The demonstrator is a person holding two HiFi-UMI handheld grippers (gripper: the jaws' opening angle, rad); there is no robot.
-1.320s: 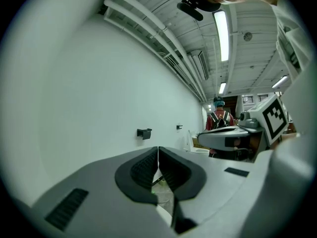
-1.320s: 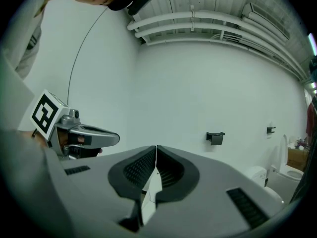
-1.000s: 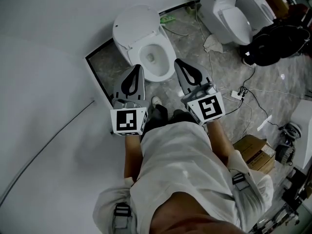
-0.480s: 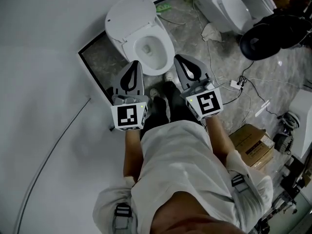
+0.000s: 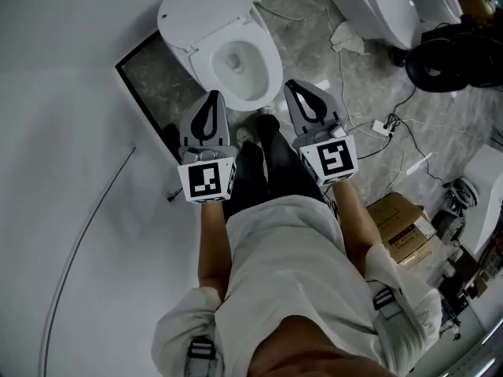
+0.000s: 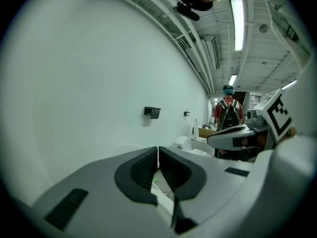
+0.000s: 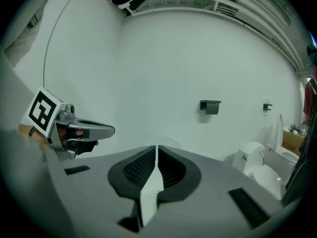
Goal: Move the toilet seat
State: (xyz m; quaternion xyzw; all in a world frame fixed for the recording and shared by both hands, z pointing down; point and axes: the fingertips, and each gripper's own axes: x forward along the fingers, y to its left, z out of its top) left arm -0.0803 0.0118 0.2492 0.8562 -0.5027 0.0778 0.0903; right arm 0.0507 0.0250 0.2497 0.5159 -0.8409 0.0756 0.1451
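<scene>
Toilet (image 5: 259, 93) is top centre in head view, on a dark floor panel (image 5: 145, 85) against the white wall (image 5: 71, 132). Lid (image 5: 206, 10) is up, tipped back toward the wall. Seat (image 5: 269, 63) reads as the white ring lying flat on the bowl. I can't split ring from bowl rim at this angle. Long axis runs hinge to nose, upper left to lower right in head view. The nose points at the person's shoe (image 5: 244, 137), roughly between the two grippers.

Left gripper (image 5: 213, 95): jaws closed pad to pad, nothing in them. Its tip is just off the bowl's front left, with no contact visible. Right gripper (image 5: 291, 86): same, closed and empty, tip just off the bowl's front right, apart from it. Both point toward the toilet, side by side, with the person's legs between them.

Hidden or poor:
- In both gripper views the gripper's own body blocks the bowl and seat.
- Right gripper view shows only a faint pale arc just above the jaws, white on the white wall. It may be the lid top; can't confirm.
- In head view the lid's top edge runs to the frame edge.
- Left gripper view shows a holder (image 6: 152, 112) on the wall, a bystander (image 6: 228, 114) with a backpack far back, small, and the right gripper at the right edge.
- Second toilet (image 5: 393, 10) is cut off top right.
- Cables (image 5: 383, 128) and a box (image 5: 405, 230) are on the floor at right.
</scene>
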